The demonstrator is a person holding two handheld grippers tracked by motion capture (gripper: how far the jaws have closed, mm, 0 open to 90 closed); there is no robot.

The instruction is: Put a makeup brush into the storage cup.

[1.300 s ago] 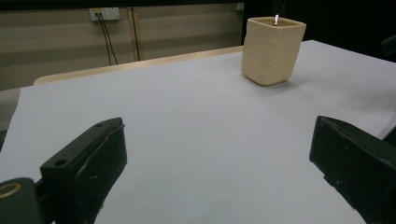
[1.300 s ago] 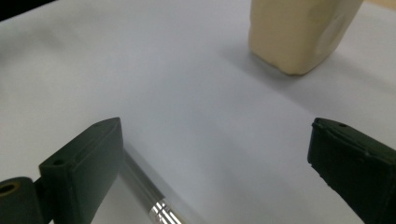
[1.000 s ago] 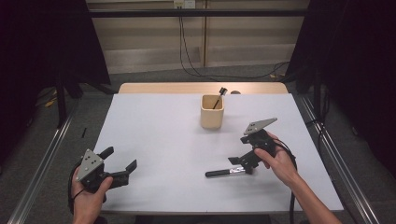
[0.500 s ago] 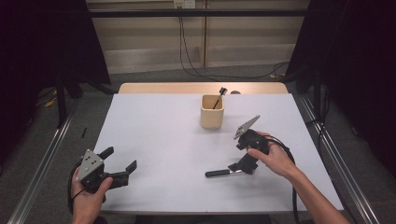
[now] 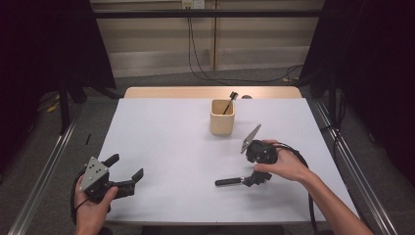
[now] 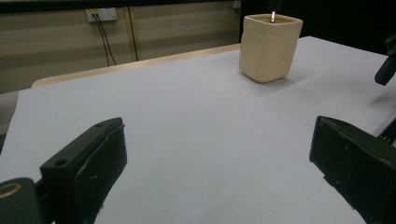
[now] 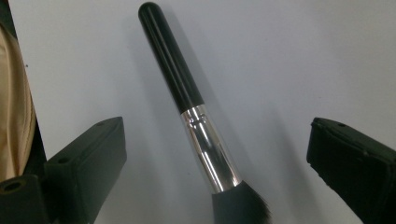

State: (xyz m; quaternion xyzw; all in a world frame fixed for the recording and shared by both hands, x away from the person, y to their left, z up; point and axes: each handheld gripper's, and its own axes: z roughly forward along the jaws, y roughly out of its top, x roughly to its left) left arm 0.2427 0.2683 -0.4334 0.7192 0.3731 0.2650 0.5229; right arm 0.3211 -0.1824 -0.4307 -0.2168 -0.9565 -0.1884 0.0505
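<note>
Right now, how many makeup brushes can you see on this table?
2. One brush lies flat on the table between the open right gripper jaws. The other stands in the beige cup; more could hide inside.

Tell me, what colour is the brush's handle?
Glossy black handle, with a silver ferrule; clearest in the right gripper view.

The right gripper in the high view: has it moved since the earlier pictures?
Yes. The right gripper has tipped downward over the brush lying on the table, its grey plate swinging left toward the cup.
</note>
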